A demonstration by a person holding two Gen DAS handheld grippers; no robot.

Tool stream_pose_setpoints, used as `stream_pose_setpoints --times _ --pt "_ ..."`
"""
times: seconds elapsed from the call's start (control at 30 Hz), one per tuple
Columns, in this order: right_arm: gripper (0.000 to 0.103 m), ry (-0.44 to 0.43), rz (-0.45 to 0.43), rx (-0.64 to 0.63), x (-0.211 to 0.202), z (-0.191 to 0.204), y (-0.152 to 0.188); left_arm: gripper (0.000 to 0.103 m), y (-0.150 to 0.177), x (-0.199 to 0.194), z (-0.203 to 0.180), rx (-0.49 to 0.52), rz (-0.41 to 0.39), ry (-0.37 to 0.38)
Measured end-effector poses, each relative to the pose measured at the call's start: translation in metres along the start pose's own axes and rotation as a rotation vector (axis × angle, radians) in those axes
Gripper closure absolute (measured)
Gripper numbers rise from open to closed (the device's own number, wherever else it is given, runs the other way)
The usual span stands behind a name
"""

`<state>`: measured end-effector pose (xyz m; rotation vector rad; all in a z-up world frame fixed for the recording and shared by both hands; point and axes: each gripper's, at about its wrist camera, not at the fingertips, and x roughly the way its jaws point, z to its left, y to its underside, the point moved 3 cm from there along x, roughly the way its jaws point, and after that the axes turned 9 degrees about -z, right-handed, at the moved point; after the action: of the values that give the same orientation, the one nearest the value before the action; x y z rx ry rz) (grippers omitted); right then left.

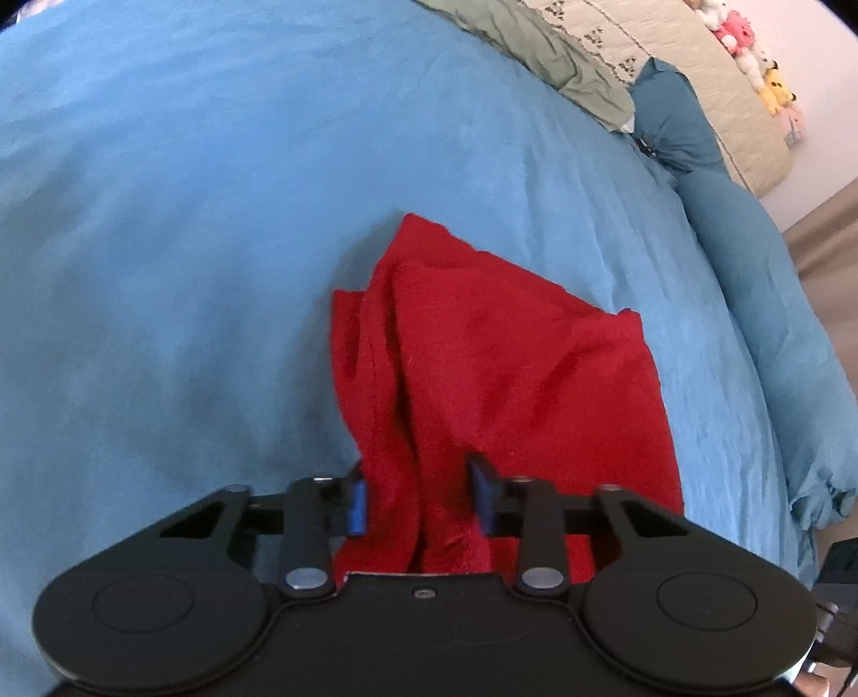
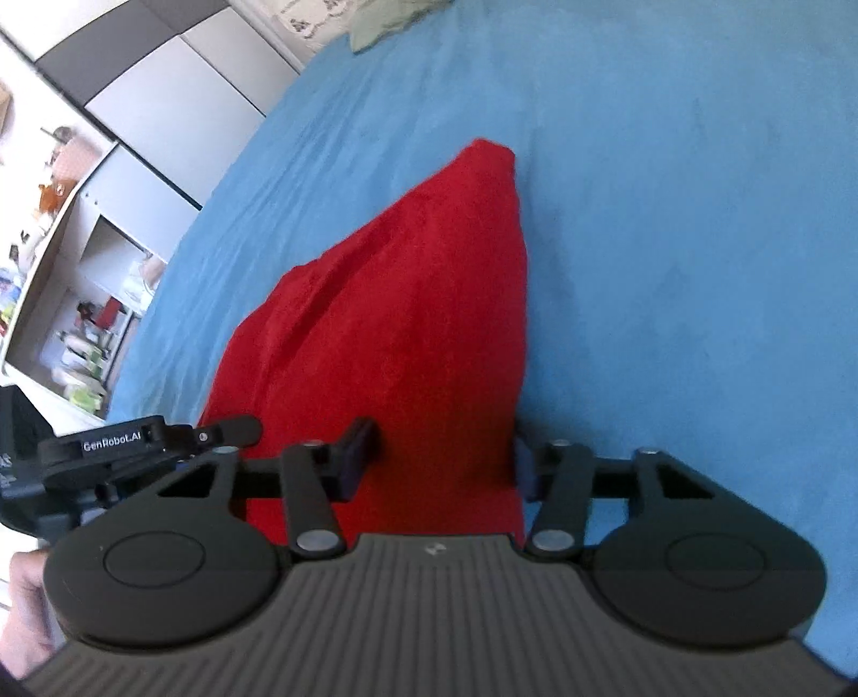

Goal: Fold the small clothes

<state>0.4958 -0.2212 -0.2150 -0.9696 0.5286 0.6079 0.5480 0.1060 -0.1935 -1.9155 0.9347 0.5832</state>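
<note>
A blue bed cover point(image 1: 214, 241) fills most of both views, wrinkled and soft. At its far edge in the left wrist view lie a grey-green cloth point(image 1: 547, 48), a cream quilt point(image 1: 697, 80) and a teal pillow point(image 1: 675, 123), with plush toys point(image 1: 751, 53) against the wall. The right wrist view shows shelving point(image 2: 80, 279) beside the bed.

On the cover lies the red garment point(image 1: 482, 364), bunched into folds. Its near end runs between the fingers of the left gripper point(image 1: 423, 498); the jaws stand apart with a clear gap on each side of the cloth, gripping nothing. In the right wrist view the red garment tapers to a point away from the camera, and its near end passes between the fingers of the right gripper point(image 2: 445, 461), whose jaws stand wide, the cloth filling the space between the pads; whether they press it I cannot tell. The left gripper appears at that view's left edge, just beside the garment.
</note>
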Motion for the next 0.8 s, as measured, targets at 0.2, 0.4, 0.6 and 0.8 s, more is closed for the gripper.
stream_pose_setpoints --times 0.2,0.4,0.6,0.8 --pt "0.065 -0.026 -0.064 -0.087 -0.037 0.025 -0.009 0.077 0.004 -0.032 -0.029 0.069 -0.038 -0.032" --pt "0.065 -0.064 -0.106 -0.156 -0.122 0.033 -0.002 0.077 0.043 -0.097 -0.067 0.114 -0.079 0.010" --pt "0.065 -0.043 -0.147 -0.161 -0.211 0.002 0.046 0.077 0.125 -0.137 -0.101 0.149 -0.085 0.084" --pt "0.065 0.014 -0.111 -0.086 -0.215 -0.052 0.103 0.076 0.187 -0.115 -0.110 0.218 -0.056 0.038"
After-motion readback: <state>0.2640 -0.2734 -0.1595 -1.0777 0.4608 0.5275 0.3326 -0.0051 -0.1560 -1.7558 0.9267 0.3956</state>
